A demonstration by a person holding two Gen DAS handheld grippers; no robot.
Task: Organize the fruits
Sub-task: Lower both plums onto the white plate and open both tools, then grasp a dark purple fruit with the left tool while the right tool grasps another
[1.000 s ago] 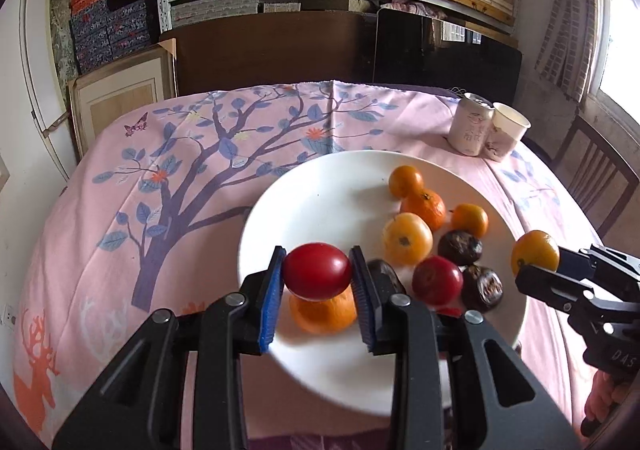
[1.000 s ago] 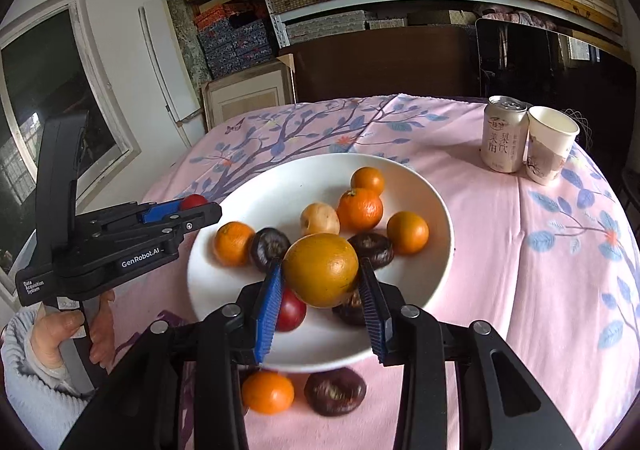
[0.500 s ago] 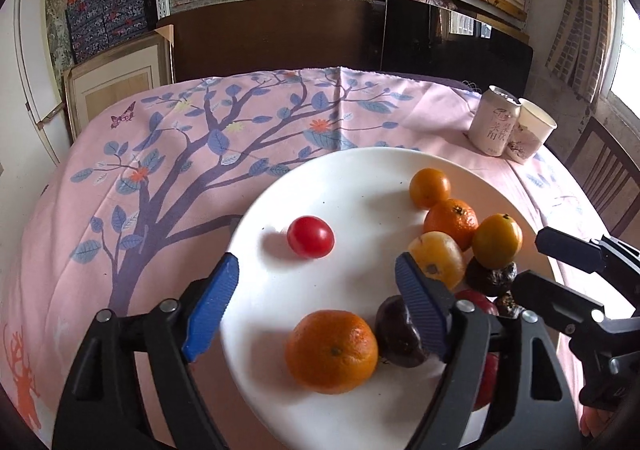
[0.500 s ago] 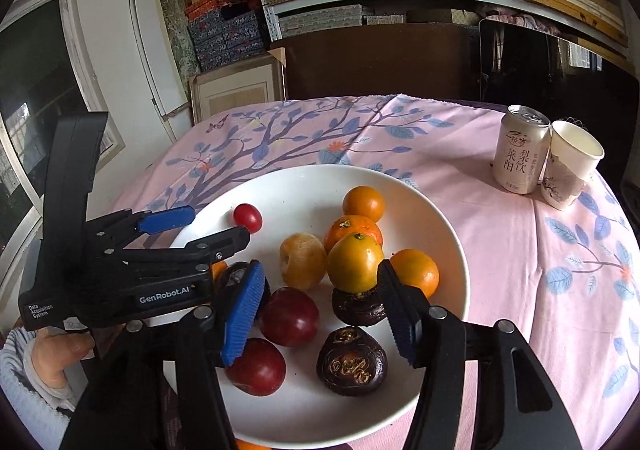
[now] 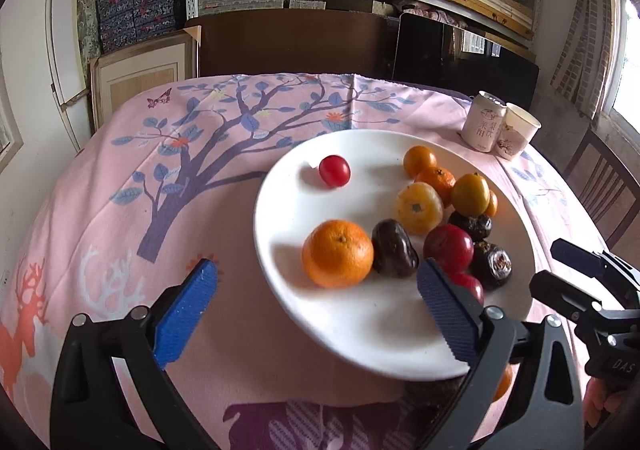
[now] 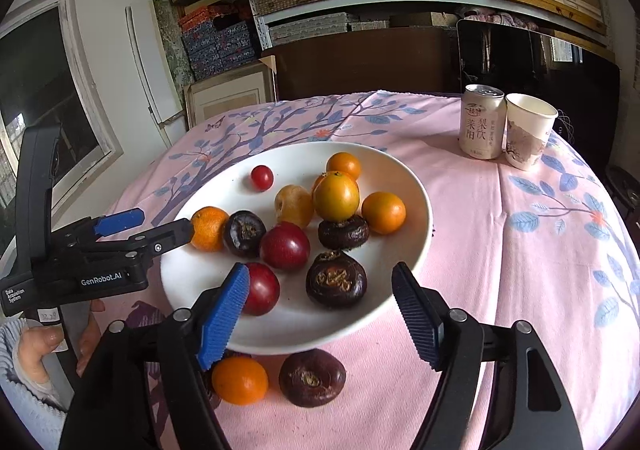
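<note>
The fruits are gathered on the white plate (image 6: 416,234): a small red tomato (image 5: 334,170) lies alone near its far-left rim. The left gripper (image 5: 318,308) is held spread apart at the plate's near edge, nothing between its jaws, which have just been opening. The right gripper (image 6: 324,316), likewise freshly opened and empty, is held over the plate's near rim. An orange (image 6: 239,380) and a dark fruit (image 6: 312,377) are left just off the plate.

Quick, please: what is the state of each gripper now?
Left gripper: open, holding nothing, jaws just opened.
Right gripper: open, holding nothing, jaws just opened.
</note>
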